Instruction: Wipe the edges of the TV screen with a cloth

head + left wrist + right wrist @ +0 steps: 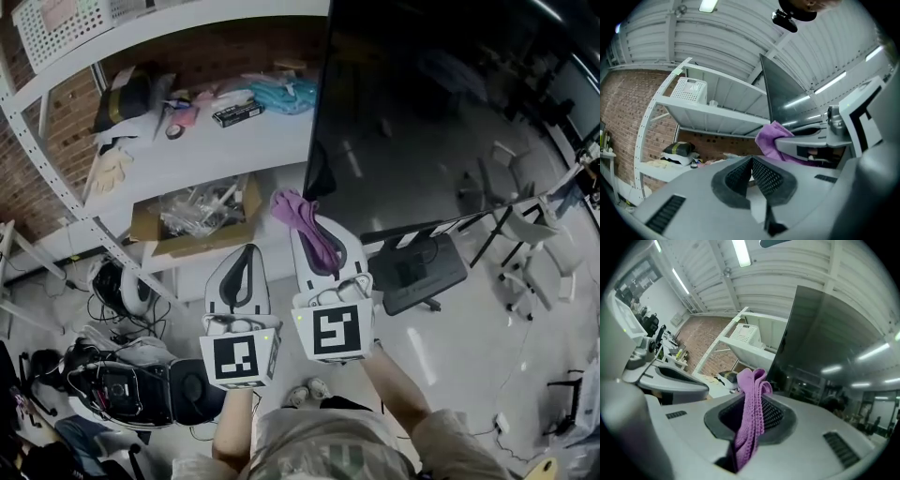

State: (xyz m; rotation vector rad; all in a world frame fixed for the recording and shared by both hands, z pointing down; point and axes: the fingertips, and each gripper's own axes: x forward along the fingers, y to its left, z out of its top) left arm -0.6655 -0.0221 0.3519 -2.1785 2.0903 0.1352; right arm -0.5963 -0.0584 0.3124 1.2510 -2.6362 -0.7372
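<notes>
A large dark TV screen [450, 122] fills the upper right of the head view; it also shows as the TV screen [834, 357] and as the TV screen [783, 93] in the gripper views. My right gripper [298, 208] is shut on a purple cloth [302, 217], whose free end sticks up close to the screen's left edge [319, 141]. In the right gripper view the cloth [752, 413] is pinched between the jaws. My left gripper [247, 255] hangs just left of it, shut with nothing in it. The left gripper view shows its pads [761, 177] pressed together and the cloth [774, 140] beside.
White metal shelves [187, 150] stand left of the TV, holding a cardboard box [192, 220] of parts, gloves and small items. A white basket [56, 28] sits on top. Bags and cables [112, 375] lie on the floor below. An office chair base [422, 272] reflects in or stands by the screen.
</notes>
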